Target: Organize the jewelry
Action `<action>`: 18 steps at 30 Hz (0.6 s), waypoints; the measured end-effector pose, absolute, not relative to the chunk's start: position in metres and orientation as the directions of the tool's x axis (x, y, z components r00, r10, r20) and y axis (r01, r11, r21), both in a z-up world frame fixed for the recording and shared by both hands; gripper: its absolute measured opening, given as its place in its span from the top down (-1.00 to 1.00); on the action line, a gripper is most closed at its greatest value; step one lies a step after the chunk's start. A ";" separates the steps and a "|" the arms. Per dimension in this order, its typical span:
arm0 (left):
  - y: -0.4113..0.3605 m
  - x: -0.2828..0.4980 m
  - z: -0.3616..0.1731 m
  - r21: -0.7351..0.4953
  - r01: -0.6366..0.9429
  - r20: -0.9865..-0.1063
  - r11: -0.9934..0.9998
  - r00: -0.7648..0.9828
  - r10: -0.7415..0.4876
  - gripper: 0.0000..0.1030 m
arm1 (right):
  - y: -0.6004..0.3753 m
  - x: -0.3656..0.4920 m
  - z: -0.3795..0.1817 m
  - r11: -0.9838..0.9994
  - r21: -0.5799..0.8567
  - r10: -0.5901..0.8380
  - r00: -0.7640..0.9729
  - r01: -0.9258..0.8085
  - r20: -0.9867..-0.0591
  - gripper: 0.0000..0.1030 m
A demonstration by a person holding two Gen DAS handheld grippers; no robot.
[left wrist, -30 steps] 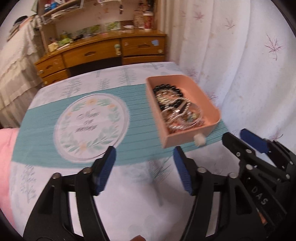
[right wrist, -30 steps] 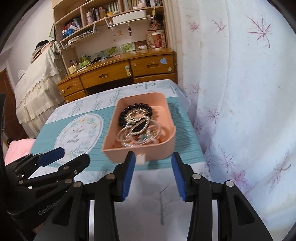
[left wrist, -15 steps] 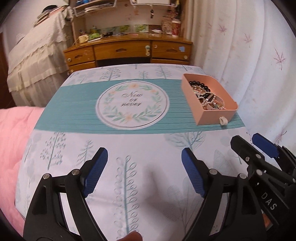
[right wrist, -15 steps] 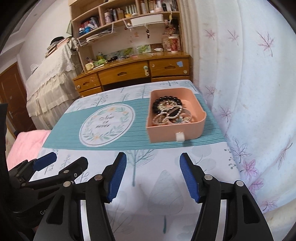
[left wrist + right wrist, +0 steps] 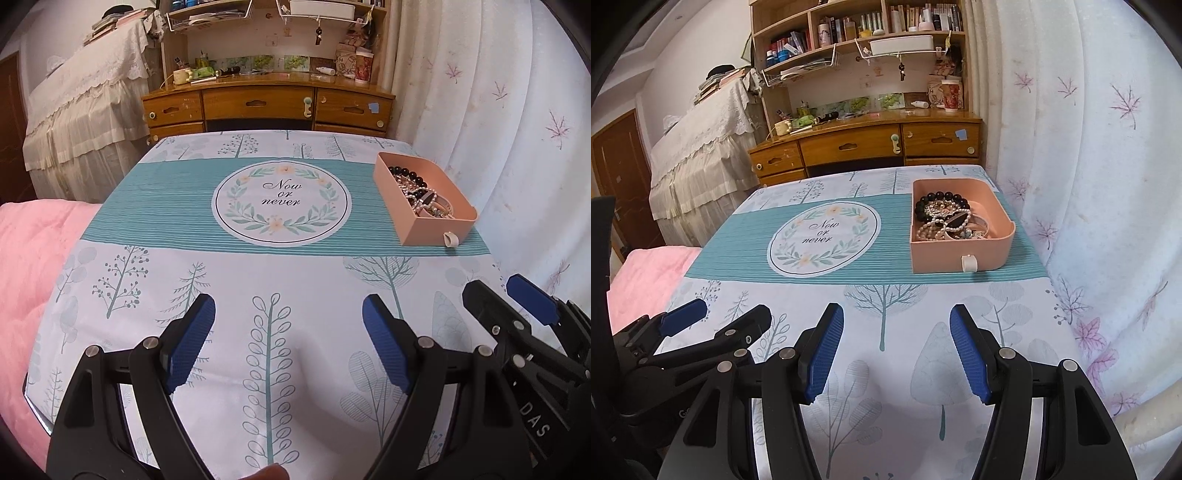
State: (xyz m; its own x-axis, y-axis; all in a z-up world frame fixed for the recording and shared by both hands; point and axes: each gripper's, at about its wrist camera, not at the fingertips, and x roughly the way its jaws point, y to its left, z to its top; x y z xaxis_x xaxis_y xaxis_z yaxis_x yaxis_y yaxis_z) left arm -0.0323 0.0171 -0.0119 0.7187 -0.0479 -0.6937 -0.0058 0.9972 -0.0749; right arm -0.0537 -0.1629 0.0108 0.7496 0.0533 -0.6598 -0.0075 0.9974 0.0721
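A pink open drawer box point(image 5: 934, 258) with a small white pull tab point(image 5: 969, 263) sits on the table's right side, on the teal band of the cloth. It holds a tangle of jewelry point(image 5: 945, 219): black beads, pearl strands, chains. The left wrist view shows the same box point(image 5: 424, 230) at right. My right gripper point(image 5: 897, 314) hovers open and empty over the near part of the table, well short of the box. My left gripper point(image 5: 288, 306) is beside it to the left, also open and empty, over the tree-print cloth.
The tablecloth point(image 5: 280, 206) has a round "Now or never" wreath print in the middle. A pink blanket point(image 5: 33, 266) lies off the left edge. A leaf-print curtain point(image 5: 1108, 184) hangs close on the right. A wooden desk point(image 5: 871, 144) with shelves stands behind.
Both grippers have drawn back from the pink box toward the table's near edge, and both sets of jaws have spread wider. The box stays on the cloth at right.
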 end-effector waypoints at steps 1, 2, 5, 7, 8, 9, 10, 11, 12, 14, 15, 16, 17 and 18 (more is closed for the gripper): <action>0.017 -0.032 -0.012 -0.077 -0.005 -0.695 0.997 0.717 -0.050 -0.56 | -0.161 -0.056 0.011 0.997 0.071 0.050 0.749 -0.005 -0.660 -0.19; 0.017 -0.032 -0.012 -0.079 -0.003 -0.696 0.997 0.716 -0.053 -0.56 | -0.164 -0.056 0.012 0.997 0.071 0.049 0.749 -0.003 -0.661 -0.19; 0.015 -0.033 -0.013 -0.080 -0.001 -0.700 0.997 0.712 -0.055 -0.56 | -0.165 -0.057 0.012 0.998 0.068 0.044 0.747 0.002 -0.664 -0.19; 0.015 -0.033 -0.013 -0.079 -0.003 -0.700 0.997 0.712 -0.053 -0.56 | -0.167 -0.057 0.012 0.998 0.068 0.042 0.745 0.004 -0.666 -0.19; 0.015 -0.032 -0.013 -0.080 -0.003 -0.701 0.997 0.711 -0.054 -0.56 | -0.167 -0.057 0.012 0.998 0.067 0.041 0.744 0.005 -0.667 -0.19; 0.016 -0.032 -0.013 -0.082 -0.004 -0.702 0.997 0.710 -0.055 -0.56 | -0.167 -0.057 0.012 0.998 0.067 0.041 0.742 0.006 -0.669 -0.19; 0.016 -0.033 -0.013 -0.083 -0.005 -0.703 0.997 0.709 -0.055 -0.56 | -0.168 -0.057 0.012 0.998 0.067 0.040 0.742 0.006 -0.670 -0.19; 0.016 -0.033 -0.014 -0.082 -0.007 -0.704 0.997 0.708 -0.053 -0.56 | -0.169 -0.057 0.012 0.998 0.066 0.039 0.740 0.007 -0.671 -0.19; 0.016 -0.033 -0.015 -0.082 -0.010 -0.705 0.997 0.707 -0.051 -0.56 | -0.169 -0.057 0.012 0.998 0.064 0.038 0.740 0.007 -0.672 -0.19; 0.015 -0.034 -0.015 -0.080 -0.015 -0.705 0.997 0.708 -0.046 -0.56 | -0.168 -0.056 0.012 0.998 0.064 0.039 0.739 0.006 -0.672 -0.19; 0.016 -0.033 -0.016 -0.079 -0.017 -0.705 0.997 0.708 -0.044 -0.56 | -0.168 -0.056 0.012 0.998 0.064 0.040 0.739 0.005 -0.673 -0.19; 0.016 -0.033 -0.016 -0.077 -0.019 -0.705 0.997 0.708 -0.041 -0.56 | -0.169 -0.056 0.012 0.998 0.065 0.041 0.738 0.004 -0.673 -0.19; 0.016 -0.033 -0.017 -0.077 -0.020 -0.706 0.997 0.708 -0.040 -0.56 | -0.168 -0.055 0.011 0.998 0.066 0.042 0.738 0.003 -0.673 -0.19; 0.016 -0.033 -0.017 -0.075 -0.021 -0.707 0.997 0.706 -0.039 -0.56 | -0.168 -0.055 0.011 0.998 0.066 0.042 0.737 0.003 -0.674 -0.19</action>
State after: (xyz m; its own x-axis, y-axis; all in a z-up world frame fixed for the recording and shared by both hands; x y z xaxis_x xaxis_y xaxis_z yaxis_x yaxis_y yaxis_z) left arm -0.0325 0.0157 -0.0174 0.7062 -0.0386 -0.7069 -0.0211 0.9969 -0.0755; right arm -0.0553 -0.1684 0.0111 0.7374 0.0425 -0.6742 0.0027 0.9978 0.0658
